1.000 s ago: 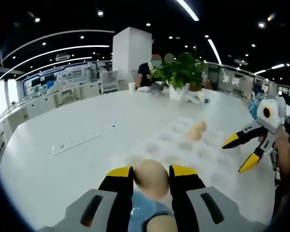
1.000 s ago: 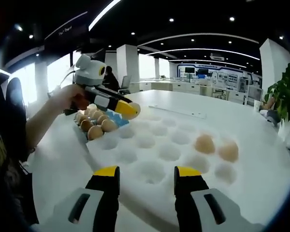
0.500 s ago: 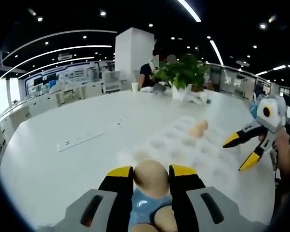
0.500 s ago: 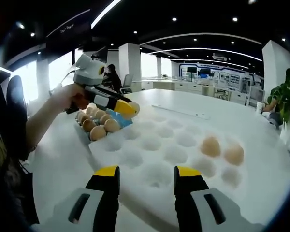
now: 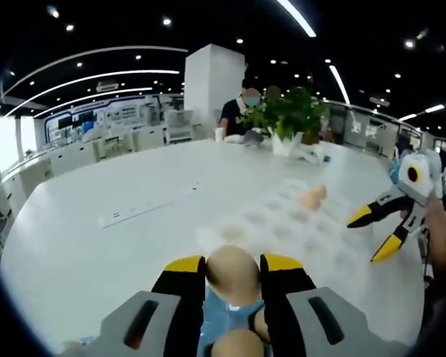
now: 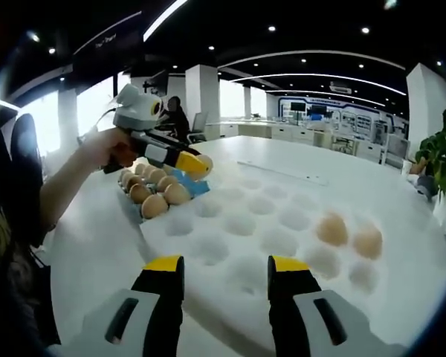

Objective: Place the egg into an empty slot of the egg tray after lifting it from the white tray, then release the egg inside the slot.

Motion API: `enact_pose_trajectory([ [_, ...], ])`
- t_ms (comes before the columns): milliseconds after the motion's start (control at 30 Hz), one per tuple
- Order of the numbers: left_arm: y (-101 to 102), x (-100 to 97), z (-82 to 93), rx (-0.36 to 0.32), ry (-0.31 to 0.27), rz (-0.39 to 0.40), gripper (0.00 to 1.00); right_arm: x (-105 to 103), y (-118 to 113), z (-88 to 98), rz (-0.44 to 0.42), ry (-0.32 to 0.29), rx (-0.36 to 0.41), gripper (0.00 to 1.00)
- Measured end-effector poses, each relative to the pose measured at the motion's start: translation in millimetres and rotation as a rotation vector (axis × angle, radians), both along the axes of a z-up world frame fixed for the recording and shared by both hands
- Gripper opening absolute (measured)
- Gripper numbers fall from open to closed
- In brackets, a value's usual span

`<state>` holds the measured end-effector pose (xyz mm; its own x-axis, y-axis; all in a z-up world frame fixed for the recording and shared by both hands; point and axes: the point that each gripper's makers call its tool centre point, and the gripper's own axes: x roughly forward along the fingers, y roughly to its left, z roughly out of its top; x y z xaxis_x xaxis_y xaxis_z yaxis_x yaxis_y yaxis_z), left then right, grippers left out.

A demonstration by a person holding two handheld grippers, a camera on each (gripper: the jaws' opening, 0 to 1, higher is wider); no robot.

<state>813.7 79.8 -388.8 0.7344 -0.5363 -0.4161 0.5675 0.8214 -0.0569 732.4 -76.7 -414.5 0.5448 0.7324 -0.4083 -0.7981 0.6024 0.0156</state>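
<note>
A large white table (image 5: 97,245) spans the foreground. A white power strip (image 5: 149,207) lies flat on the table, left of its middle. At the table's far edge stands a green potted plant (image 5: 286,117) in a white pot, with a white cup (image 5: 219,134) on the table to the plant's left. A seated person (image 5: 236,119) is just behind the plant's left side. A broad white pillar (image 5: 214,80) rises behind the table. Curved ceiling light strips (image 5: 97,76) run above the table's left side.
</note>
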Motion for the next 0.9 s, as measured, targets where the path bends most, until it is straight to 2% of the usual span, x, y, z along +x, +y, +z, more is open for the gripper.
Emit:
enact_pose_trajectory([
  [167,5.3,-2.0,1.1,-0.005,-0.003,0.009,0.29,-1.2,4.8,0.4,0.008,-0.001,-0.005,0.47],
  [433,28.8,0.2,4.3,-0.032,-0.007,0.056,0.29,-3.2,13.9,-0.1,0.021,-0.001,-0.012,0.47],
  [633,31.8,-6.3,3.7,-0.032,-0.007,0.062,0.29,-4.6,18.4,0.3,0.030,0.001,-0.016,0.47],
  [767,41.8,-2.4,5.4,-0.041,-0.006,0.075,0.29,-5.9,19.7,2.0,0.034,-0.002,-0.023,0.47],
  [900,45.2,-7.2,6.2,-0.047,-0.009,0.082,0.29,-6.5,21.7,2.5,0.033,-0.005,-0.029,0.47],
])
